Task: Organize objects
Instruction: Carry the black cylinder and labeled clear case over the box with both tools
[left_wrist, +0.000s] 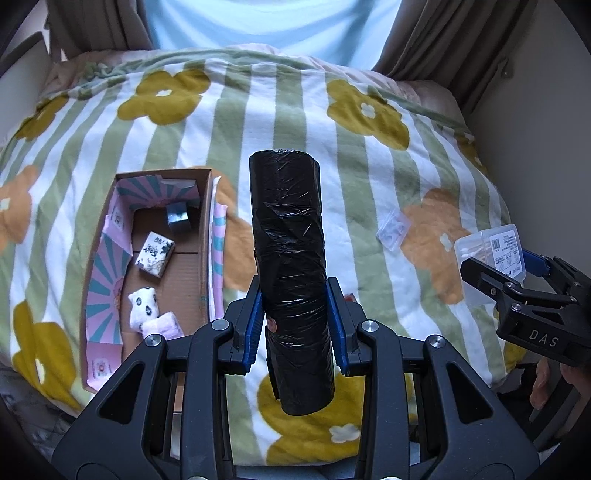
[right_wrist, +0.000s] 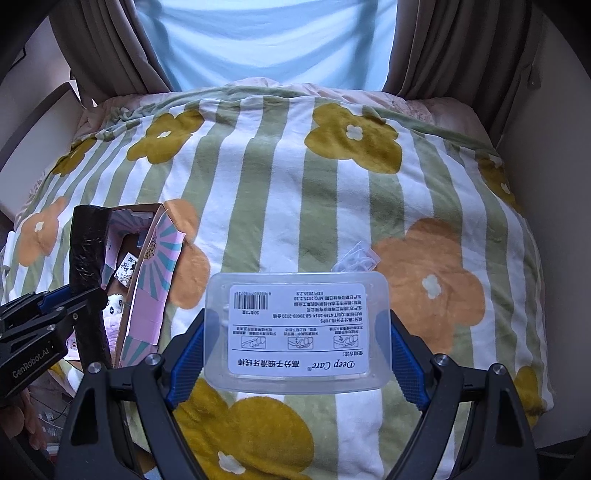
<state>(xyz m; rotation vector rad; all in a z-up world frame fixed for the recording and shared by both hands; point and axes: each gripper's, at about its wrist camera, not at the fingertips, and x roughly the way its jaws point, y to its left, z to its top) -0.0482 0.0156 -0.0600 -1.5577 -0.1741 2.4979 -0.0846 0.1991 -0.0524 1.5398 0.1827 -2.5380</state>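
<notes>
My left gripper (left_wrist: 295, 328) is shut on a black roll of bin bags (left_wrist: 290, 258), held above the bed, its far end pointing away from me. The same roll (right_wrist: 86, 266) shows at the left of the right wrist view. My right gripper (right_wrist: 297, 350) is shut on a clear plastic box with a white label (right_wrist: 297, 328), also seen in the left wrist view as the clear box (left_wrist: 491, 251). An open cardboard box (left_wrist: 207, 236) lies on the blanket to the left, holding a small tissue pack (left_wrist: 154, 254), a metal clip (left_wrist: 178, 218) and a plush toy (left_wrist: 147, 310).
A flowered, striped blanket (right_wrist: 295, 184) covers the bed. A small clear plastic bag (left_wrist: 392, 229) lies on it to the right of the roll, seen too as the clear bag (right_wrist: 356, 260). Curtains (right_wrist: 110, 55) and a window stand behind. Walls close in on both sides.
</notes>
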